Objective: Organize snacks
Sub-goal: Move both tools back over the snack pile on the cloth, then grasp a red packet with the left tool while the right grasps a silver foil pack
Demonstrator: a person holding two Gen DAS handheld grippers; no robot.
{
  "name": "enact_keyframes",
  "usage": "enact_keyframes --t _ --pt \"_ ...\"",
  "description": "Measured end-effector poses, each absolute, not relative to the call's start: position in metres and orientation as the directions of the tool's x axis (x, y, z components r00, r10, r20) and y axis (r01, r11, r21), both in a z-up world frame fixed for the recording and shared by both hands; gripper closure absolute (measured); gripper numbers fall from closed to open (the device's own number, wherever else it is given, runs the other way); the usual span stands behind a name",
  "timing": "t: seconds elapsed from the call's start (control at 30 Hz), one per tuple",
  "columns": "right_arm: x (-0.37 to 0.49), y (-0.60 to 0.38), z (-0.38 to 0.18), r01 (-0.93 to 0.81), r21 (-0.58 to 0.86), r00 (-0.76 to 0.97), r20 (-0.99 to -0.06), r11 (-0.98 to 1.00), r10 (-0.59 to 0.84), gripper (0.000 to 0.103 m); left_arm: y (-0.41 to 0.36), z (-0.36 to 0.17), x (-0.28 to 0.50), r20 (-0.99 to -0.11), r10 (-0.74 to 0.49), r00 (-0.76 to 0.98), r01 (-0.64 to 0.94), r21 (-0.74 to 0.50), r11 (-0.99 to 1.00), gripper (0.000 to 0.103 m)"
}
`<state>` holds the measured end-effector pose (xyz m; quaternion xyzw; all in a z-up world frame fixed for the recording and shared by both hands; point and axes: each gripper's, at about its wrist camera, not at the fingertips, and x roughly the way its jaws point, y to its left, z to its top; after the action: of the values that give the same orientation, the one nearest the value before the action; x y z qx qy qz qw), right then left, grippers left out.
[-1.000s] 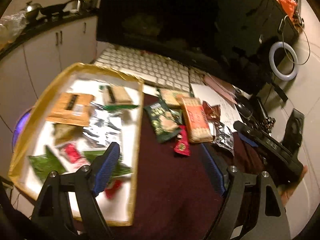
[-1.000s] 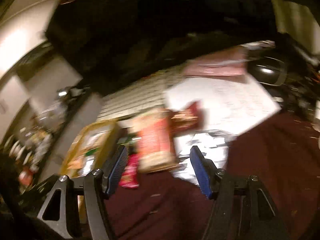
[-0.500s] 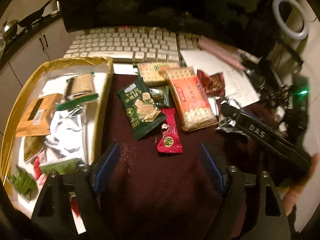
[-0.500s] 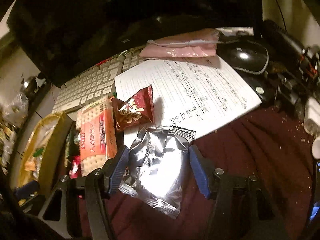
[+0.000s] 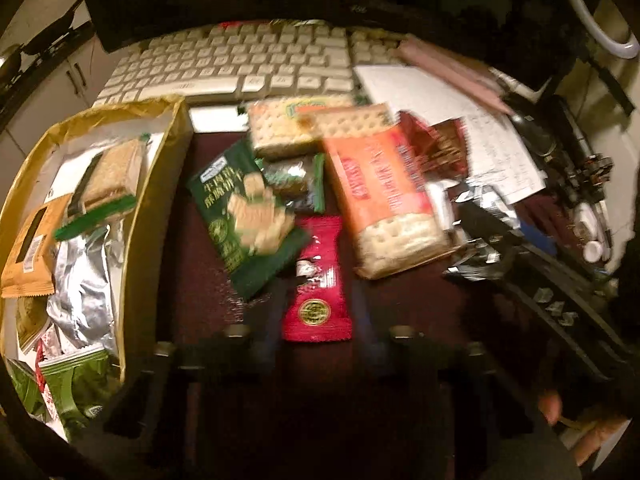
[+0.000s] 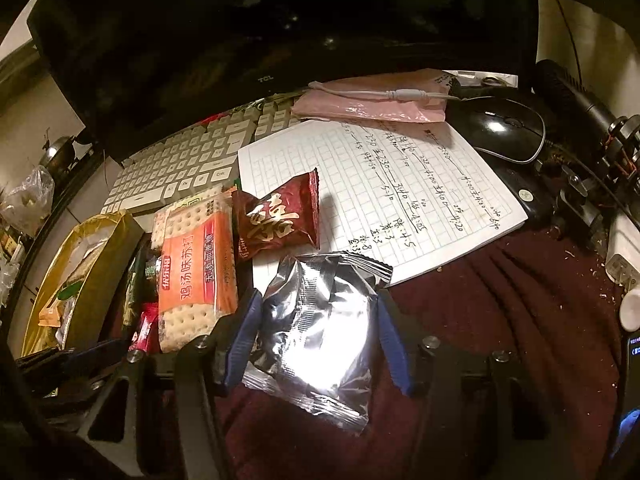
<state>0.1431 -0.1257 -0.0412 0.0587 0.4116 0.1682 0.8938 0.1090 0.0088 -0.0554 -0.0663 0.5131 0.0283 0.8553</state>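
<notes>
A dark maroon cloth (image 6: 500, 320) covers the desk, with a white keyboard (image 5: 240, 64) and a black monitor (image 6: 280, 20) at the back. On the cloth lies a silver foil snack packet (image 6: 320, 332), its top edge overlapping a sheet of handwritten grid paper (image 6: 380, 184). The right gripper (image 6: 318, 340) has its blue-padded fingers on either side of the packet, close to or touching its edges; a firm pinch cannot be made out. Just beyond the packet sits a dark red snack bag (image 6: 276, 216) on the paper, and to its left an orange cracker pack (image 6: 196, 268). A black mouse (image 6: 504, 128) and a pink pouch (image 6: 372, 104) lie further back.

In the left wrist view, blurred, a small red snack packet (image 5: 318, 284) lies on the cloth between the fingers of the left gripper (image 5: 318, 312), which stand spread on each side of it. A green biscuit packet (image 5: 244, 216) lies touching the red one. To the left, a gold-rimmed tray (image 5: 160, 184) holds several snacks already, among them foil, green and tan wrappers.
</notes>
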Motion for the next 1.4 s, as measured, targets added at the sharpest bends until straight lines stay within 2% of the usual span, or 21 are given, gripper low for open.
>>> enact_keyframes --t 0.17,0.27,0.37,0.43,0.47,0.53,0.63,0.67,0.7,0.77,0.83,0.87,0.9,1.0,1.1,1.13,1.4 --pt "0.142 -0.127 -0.041 -0.25 0.248 0.608 -0.712 0.936 0.351 0.049 0.001 -0.048 0.084 -0.875 -0.052 0.481 -0.052 -0.088 0.995 0.073" --pt "0.139 -0.132 -0.035 -0.24 0.26 0.636 -0.686 0.935 0.354 0.067 -0.008 -0.049 0.069 -0.889 -0.081 0.452 -0.003 -0.092 0.996 0.073" --pt "0.141 -0.133 -0.036 -0.235 0.271 0.631 -0.688 0.934 0.358 0.067 -0.013 -0.052 0.067 -0.892 -0.062 0.447 0.018 -0.061 0.998 0.072" --pt "0.143 -0.135 -0.037 -0.232 0.285 0.625 -0.689 0.93 0.367 0.064 -0.013 -0.054 0.071 -0.894 -0.058 0.445 0.007 -0.061 0.998 0.067" --pt "0.144 -0.135 -0.04 -0.229 0.297 0.615 -0.694 0.927 0.374 0.059 -0.012 -0.055 0.074 -0.892 -0.058 0.448 -0.003 -0.067 0.998 0.058" --pt "0.147 -0.137 -0.043 -0.224 0.329 0.594 -0.701 0.917 0.396 0.053 -0.01 -0.056 0.078 -0.89 -0.057 0.453 -0.018 -0.073 0.997 0.047" --pt "0.146 -0.13 -0.041 -0.243 0.298 0.595 -0.706 0.923 0.384 0.048 -0.01 -0.06 0.083 -0.878 -0.024 0.478 -0.027 -0.041 0.999 0.047" --pt "0.145 -0.123 -0.041 -0.256 0.265 0.594 -0.716 0.93 0.368 0.043 -0.011 -0.061 0.083 -0.872 -0.012 0.49 -0.031 -0.031 0.999 0.047" --pt "0.144 -0.117 -0.04 -0.269 0.235 0.591 -0.726 0.934 0.353 0.038 -0.011 -0.061 0.084 -0.867 -0.004 0.498 -0.032 -0.023 0.999 0.048" --pt "0.143 -0.108 -0.039 -0.274 0.179 0.593 -0.742 0.945 0.313 0.037 -0.011 -0.061 0.082 -0.854 0.019 0.52 -0.038 -0.001 0.999 0.07" --pt "0.142 -0.101 -0.039 -0.271 0.107 0.6 -0.759 0.957 0.255 0.041 -0.009 -0.06 0.079 -0.854 -0.006 0.52 -0.023 -0.021 1.0 0.081" --pt "0.141 -0.095 -0.039 -0.266 0.059 0.606 -0.766 0.962 0.215 0.044 -0.007 -0.058 0.078 -0.854 -0.012 0.521 -0.026 -0.03 0.999 0.083" --pt "0.14 -0.09 -0.04 -0.265 0.021 0.611 -0.77 0.964 0.185 0.044 -0.004 -0.054 0.075 -0.843 -0.017 0.538 -0.035 -0.042 0.999 0.083" --pt "0.14 -0.093 -0.04 -0.252 0.036 0.613 -0.768 0.967 0.188 0.045 0.004 -0.044 0.066 -0.815 -0.051 0.577 -0.048 -0.096 0.994 0.083" --pt "0.143 -0.115 -0.039 -0.258 0.198 0.601 -0.734 0.946 0.317 0.045 0.013 -0.037 0.059 -0.795 -0.095 0.599 -0.056 -0.16 0.986 0.084" --pt "0.143 -0.122 -0.039 -0.236 0.222 0.607 -0.726 0.946 0.322 0.045 0.013 -0.036 0.057 -0.79 -0.106 0.604 -0.058 -0.177 0.983 0.084" --pt "0.13 -0.134 -0.02 -0.275 0.301 0.68 -0.611 0.913 0.406 0.045 0.029 -0.018 0.04 -0.746 -0.171 0.644 -0.068 -0.278 0.958 0.084"
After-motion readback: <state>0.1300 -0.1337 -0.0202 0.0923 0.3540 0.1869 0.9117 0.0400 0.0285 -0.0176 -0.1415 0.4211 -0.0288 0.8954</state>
